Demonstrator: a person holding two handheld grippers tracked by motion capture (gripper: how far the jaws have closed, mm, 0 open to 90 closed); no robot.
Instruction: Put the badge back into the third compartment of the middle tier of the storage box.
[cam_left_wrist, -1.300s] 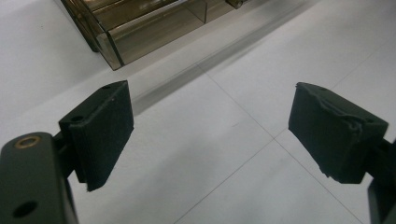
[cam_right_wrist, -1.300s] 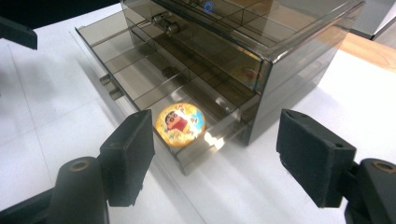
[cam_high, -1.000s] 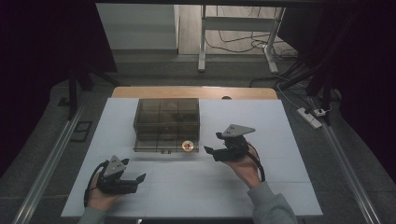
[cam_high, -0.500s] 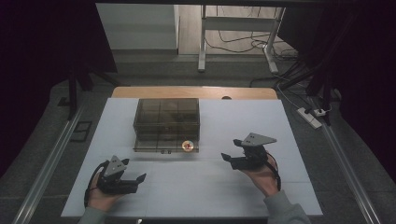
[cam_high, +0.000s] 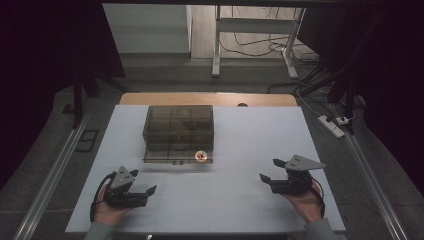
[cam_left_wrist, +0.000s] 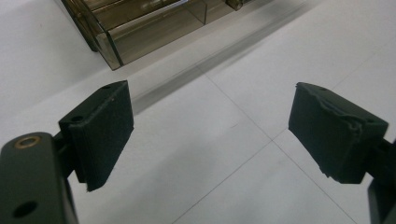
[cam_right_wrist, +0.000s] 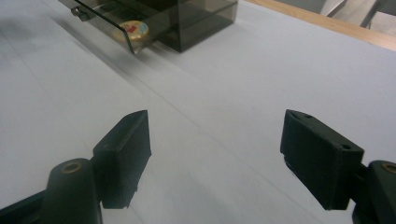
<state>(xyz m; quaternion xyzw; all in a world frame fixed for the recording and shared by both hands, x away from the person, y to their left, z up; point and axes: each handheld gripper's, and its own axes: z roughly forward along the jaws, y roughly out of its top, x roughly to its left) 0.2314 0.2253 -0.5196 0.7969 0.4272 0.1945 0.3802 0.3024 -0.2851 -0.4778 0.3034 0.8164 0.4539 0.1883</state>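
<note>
A smoky see-through drawer cabinet (cam_high: 178, 131) stands on the white table (cam_high: 260, 135), left of middle. Its bottom drawer (cam_high: 170, 160) is pulled out, and a small round colourful thing (cam_high: 200, 156) lies at the drawer's right end. My left gripper (cam_high: 149, 194) rests near the front left edge, open and empty, with its jaws wide over bare table in the left gripper view (cam_left_wrist: 210, 126). My right gripper (cam_high: 269, 170) hovers at the front right, open. Its jaws have just been opening with nothing between them (cam_right_wrist: 215, 149). The round thing (cam_right_wrist: 133, 29) lies well ahead of them.
A wooden strip (cam_high: 205, 98) runs along the table's far edge. Behind it stands a metal desk frame (cam_high: 250, 30) with cables on the floor. A power strip (cam_high: 332, 125) lies on the floor at the right. Metal rails flank the table.
My right gripper has drawn away from the open drawer, to the right and towards the front edge. Its jaws stand a little wider. The left gripper has not moved.
</note>
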